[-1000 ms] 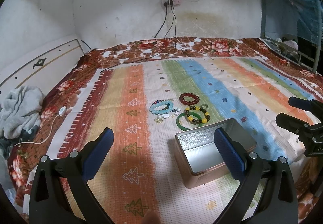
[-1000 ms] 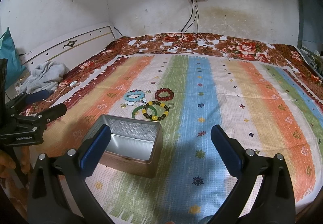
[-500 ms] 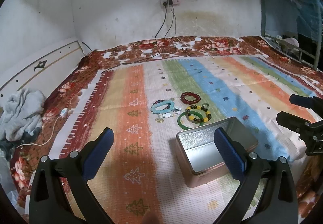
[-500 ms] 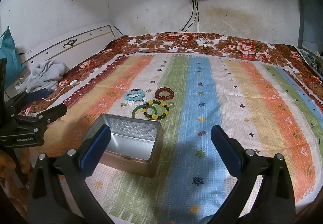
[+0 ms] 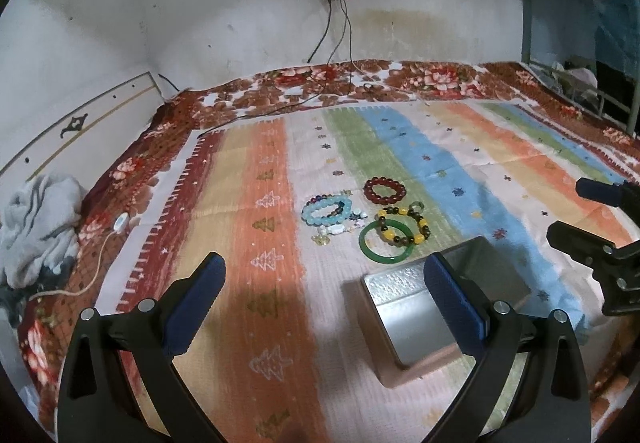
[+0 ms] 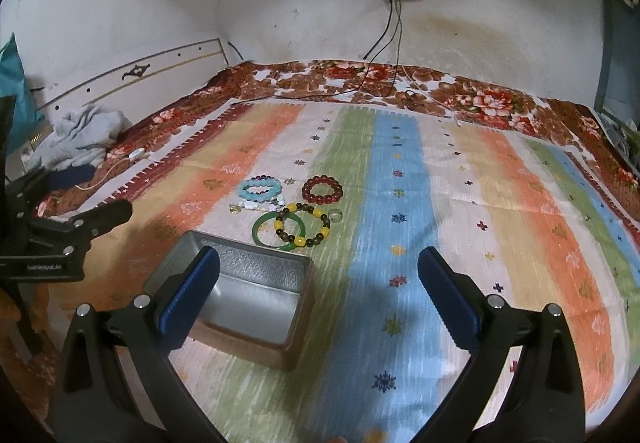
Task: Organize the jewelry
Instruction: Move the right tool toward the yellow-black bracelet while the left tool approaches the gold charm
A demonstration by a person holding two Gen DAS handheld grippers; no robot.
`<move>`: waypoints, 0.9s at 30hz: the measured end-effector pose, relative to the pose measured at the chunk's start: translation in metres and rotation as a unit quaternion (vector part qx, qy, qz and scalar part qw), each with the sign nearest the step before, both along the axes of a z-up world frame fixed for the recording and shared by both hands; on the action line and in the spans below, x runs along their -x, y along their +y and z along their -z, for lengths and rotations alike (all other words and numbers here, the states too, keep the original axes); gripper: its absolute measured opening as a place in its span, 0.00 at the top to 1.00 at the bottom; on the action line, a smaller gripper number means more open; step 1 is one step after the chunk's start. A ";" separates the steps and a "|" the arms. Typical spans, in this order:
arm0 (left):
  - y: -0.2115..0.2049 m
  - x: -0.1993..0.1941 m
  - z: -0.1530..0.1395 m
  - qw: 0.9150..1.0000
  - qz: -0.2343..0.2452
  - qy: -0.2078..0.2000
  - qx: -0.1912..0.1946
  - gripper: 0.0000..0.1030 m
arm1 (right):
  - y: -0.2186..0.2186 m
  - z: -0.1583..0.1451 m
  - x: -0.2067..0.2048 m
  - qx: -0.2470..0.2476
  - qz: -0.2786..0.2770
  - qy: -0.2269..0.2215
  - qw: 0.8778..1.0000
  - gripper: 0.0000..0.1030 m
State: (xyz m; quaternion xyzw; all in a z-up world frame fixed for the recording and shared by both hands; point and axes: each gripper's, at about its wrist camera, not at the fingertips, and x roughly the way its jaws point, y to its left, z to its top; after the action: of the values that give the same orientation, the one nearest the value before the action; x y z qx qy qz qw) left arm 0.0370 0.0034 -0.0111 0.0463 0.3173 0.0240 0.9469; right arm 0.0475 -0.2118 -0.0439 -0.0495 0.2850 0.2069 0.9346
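Jewelry sits in a loose cluster on the striped multicolour bedspread [image 5: 256,179], just beyond the open silver rectangular metal tin [image 5: 432,307].

Left wrist view: green jade-like bangle [image 5: 387,243] lies nearest the tin's far rim, overlapped by the yellow-and-brown bead bracelet [image 5: 404,227]. Dark red bead bracelet [image 5: 384,190] lies farther behind the tin; pale blue bead bracelet [image 5: 327,209] is to the tin's far left, w/ small white and yellow charms [image 5: 332,233] beside it. Left gripper [image 5: 324,295] hovers w/ blue-padded fingers [image 5: 196,303] spread wide, nothing between them; right pad overlaps the tin in frame. Right gripper [image 5: 576,211] shows at frame edge, right of the tin, jaws apart, holding nothing.

Right wrist view: same tin [image 6: 256,283] sits low left, interior bare. Bangle [image 6: 280,231] is just past its far rim, yellow-brown bracelet [image 6: 304,225] across it, red bracelet [image 6: 322,189] and blue bracelet [image 6: 260,189] behind. Small clear ring [image 6: 335,217] lies right of the bead bracelet. Right gripper [image 6: 318,291] is wide open, empty. Left gripper [image 6: 100,195] is left of the tin, also open. Grey crumpled cloth [image 6: 84,135] lies far left of the tin.
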 end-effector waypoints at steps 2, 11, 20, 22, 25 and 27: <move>0.002 -0.008 0.000 1.000 0.001 0.006 -0.001 0.05 | 0.001 0.001 -0.009 0.000 -0.003 0.006 1.000 0.05; 0.013 -0.047 0.007 0.999 0.006 0.045 0.016 0.05 | 0.017 -0.003 -0.050 0.013 -0.016 0.021 1.000 0.05; 0.031 -0.079 0.015 0.995 -0.022 0.084 0.042 0.05 | 0.022 0.001 -0.087 0.007 -0.023 0.059 0.998 0.05; 0.037 -0.090 0.018 0.993 -0.038 0.101 0.049 0.05 | 0.022 0.002 -0.096 0.007 -0.020 0.069 0.997 0.05; 0.043 -0.100 0.021 0.991 -0.049 0.113 0.049 0.05 | 0.019 0.003 -0.106 -0.002 -0.012 0.085 0.996 0.05; 0.044 -0.102 0.021 0.992 -0.053 0.110 0.039 0.05 | 0.017 0.005 -0.112 -0.012 -0.015 0.100 0.995 0.05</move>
State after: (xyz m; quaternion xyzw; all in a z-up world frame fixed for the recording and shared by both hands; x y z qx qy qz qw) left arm 0.1385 0.0476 -0.0319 -0.0054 0.4221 0.0568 0.9047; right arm 0.1600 -0.1950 -0.0493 -0.0215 0.3738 0.2281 0.8987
